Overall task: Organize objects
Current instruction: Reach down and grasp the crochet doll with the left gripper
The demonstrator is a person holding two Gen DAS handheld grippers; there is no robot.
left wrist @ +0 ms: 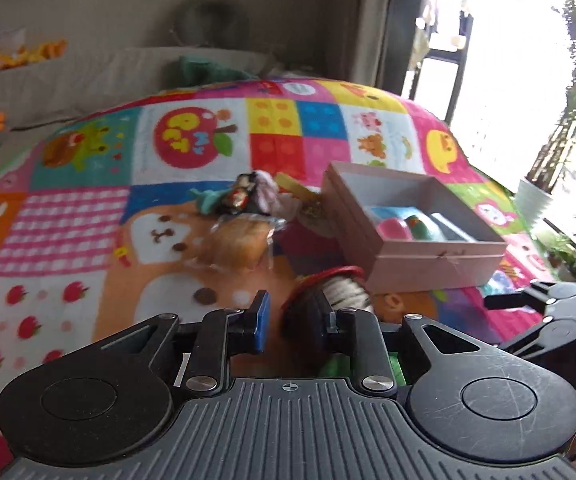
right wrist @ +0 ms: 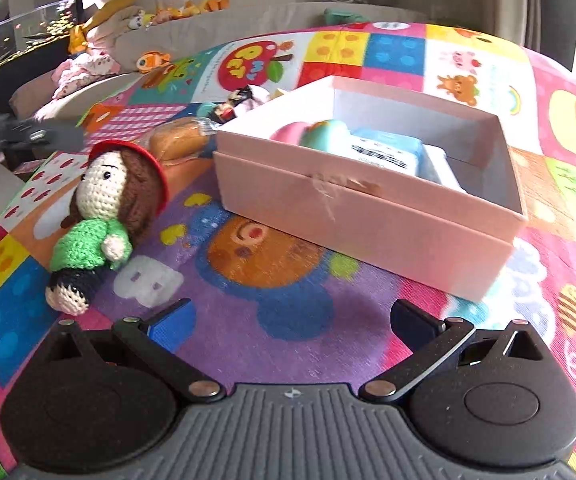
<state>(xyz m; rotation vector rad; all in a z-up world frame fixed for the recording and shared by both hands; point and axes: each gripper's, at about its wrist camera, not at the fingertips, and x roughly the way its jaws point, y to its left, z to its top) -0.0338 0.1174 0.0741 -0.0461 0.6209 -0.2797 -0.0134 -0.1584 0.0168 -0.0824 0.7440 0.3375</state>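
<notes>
A crocheted doll with red hat, brown hair and green top lies on the colourful play mat, left of a pink open box. In the left wrist view the doll lies just ahead of my left gripper, whose jaws stand part open with the doll's head by the right finger. My right gripper is wide open and empty, hovering over the mat in front of the box. The box holds a pink and green toy and a blue packet.
A wrapped bread roll and a pile of small toys lie on the mat left of the box. A sofa with plush toys stands behind. A white plant pot stands by the bright window at right.
</notes>
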